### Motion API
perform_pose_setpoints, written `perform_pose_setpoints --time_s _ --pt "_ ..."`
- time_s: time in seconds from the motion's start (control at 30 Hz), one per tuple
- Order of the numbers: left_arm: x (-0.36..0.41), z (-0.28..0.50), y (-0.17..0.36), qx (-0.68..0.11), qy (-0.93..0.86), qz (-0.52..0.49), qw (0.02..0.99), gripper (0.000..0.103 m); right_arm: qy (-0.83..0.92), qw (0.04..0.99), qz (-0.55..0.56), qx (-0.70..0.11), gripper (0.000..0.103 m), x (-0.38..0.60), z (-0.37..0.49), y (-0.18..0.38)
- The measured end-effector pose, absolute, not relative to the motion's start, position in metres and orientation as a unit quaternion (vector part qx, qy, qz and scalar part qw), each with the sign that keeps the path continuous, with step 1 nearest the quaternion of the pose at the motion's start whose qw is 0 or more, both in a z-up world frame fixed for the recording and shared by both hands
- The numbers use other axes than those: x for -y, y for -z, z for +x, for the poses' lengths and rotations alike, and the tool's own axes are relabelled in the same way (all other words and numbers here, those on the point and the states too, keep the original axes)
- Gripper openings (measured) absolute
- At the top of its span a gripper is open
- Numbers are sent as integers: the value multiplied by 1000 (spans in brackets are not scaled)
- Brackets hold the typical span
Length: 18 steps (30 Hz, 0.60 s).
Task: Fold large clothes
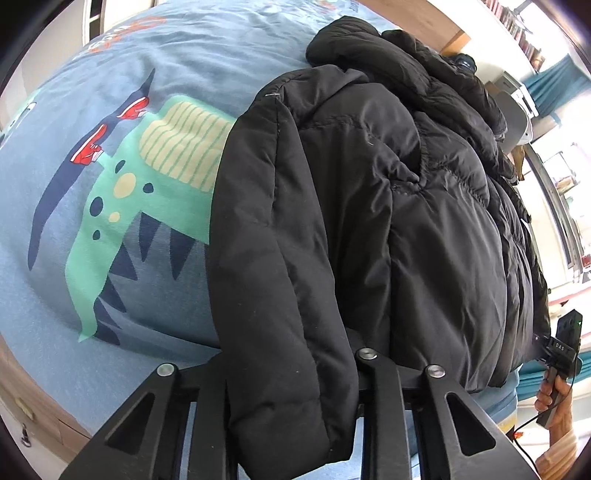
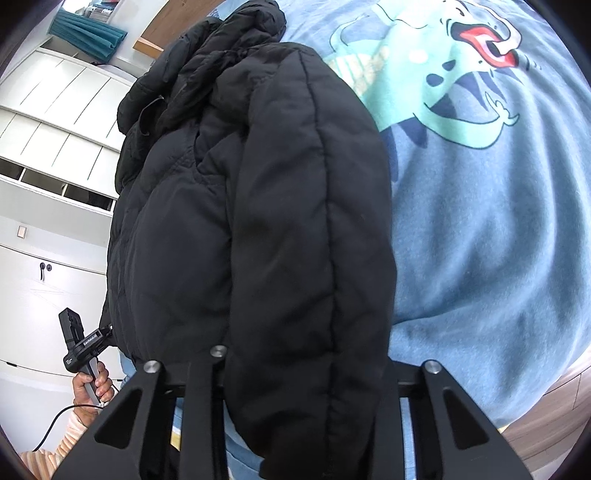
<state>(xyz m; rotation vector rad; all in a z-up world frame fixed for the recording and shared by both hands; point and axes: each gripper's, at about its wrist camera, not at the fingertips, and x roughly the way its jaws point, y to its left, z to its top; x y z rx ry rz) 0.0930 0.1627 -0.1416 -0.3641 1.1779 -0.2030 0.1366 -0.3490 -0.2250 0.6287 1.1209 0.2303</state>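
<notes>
A black puffer jacket (image 1: 424, 229) (image 2: 173, 229) lies on a blue bed cover printed with a green dinosaur (image 1: 122, 192) (image 2: 480, 229). In the left wrist view one padded sleeve (image 1: 273, 258) runs down into my left gripper (image 1: 291, 402), whose jaws are shut on the cuff end; the fingertips are buried in the fabric. The right wrist view shows the other sleeve (image 2: 310, 221) clamped the same way in my right gripper (image 2: 303, 402). Each view also catches the opposite gripper held in a hand beyond the jacket hem (image 1: 561, 347) (image 2: 79, 343).
The bed's wooden edge (image 1: 33, 391) (image 2: 546, 424) borders the blue cover. White cabinet doors (image 2: 55, 155) and a teal curtain (image 2: 88, 29) stand beyond the jacket. A shelf with books (image 1: 517, 26) is at the far side. A striped sleeve (image 2: 62, 450) shows at the lower corner.
</notes>
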Motion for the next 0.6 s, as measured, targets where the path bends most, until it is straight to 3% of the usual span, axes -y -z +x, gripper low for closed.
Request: perform_pose_setpoints --time_s 0.33,0.6 --pt "-164 86 127 -537 113 -181 817 14 -110 803 298 -505 20 345 137 215" --pt "-169 85 110 -516 135 -199 822 10 -143 815 305 -471 18 333 146 176"
